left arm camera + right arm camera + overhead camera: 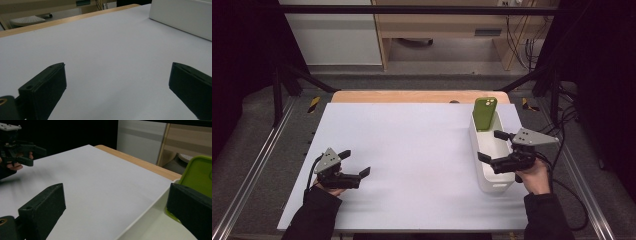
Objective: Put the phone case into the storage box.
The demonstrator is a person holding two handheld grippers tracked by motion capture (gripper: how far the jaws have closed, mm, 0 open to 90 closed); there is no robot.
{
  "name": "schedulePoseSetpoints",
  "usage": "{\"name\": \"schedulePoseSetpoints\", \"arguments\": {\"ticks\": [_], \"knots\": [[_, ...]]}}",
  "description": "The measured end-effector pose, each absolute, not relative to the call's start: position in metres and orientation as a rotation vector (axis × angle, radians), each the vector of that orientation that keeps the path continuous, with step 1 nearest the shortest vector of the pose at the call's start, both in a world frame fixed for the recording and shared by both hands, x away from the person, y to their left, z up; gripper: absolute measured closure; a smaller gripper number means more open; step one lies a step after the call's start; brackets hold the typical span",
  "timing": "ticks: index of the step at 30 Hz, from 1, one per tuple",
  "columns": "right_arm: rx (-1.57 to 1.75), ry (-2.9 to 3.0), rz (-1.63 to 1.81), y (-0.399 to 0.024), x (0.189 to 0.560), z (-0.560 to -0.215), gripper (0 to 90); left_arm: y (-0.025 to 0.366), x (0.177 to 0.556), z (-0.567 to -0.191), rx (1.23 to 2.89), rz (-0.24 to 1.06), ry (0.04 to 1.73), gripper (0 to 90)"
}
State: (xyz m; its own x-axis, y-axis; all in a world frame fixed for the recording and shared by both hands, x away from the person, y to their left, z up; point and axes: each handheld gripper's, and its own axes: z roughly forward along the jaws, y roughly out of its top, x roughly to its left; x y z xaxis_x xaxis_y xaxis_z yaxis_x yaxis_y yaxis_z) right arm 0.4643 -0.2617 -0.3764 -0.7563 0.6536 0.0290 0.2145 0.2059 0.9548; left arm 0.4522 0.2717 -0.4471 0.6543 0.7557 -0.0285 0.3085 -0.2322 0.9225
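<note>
Green phone (485, 112) upright at far end of white bin (490, 157) | bin on bench (412, 160) right side | right tool (495, 146) over bin, jaws apart | left tool (354, 162) near-left, jaws apart, empty

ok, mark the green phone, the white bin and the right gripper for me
green phone (485, 113), high view, middle of its back, leaning upright at the bin's far end.
white bin (494, 186), high view, near end wall.
right gripper (491, 146), high view, midway between its open jaw tips, over the bin.
</note>
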Motion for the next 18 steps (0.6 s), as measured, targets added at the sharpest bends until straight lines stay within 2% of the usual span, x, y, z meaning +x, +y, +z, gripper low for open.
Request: {"name": "schedulePoseSetpoints", "arguments": {"ticks": [18], "knots": [[0.883,2.042,1.558,-0.298,0.431,-0.412,1.5,0.272,0.449,-0.444,1.797,0.527,0.832,0.9]]}}
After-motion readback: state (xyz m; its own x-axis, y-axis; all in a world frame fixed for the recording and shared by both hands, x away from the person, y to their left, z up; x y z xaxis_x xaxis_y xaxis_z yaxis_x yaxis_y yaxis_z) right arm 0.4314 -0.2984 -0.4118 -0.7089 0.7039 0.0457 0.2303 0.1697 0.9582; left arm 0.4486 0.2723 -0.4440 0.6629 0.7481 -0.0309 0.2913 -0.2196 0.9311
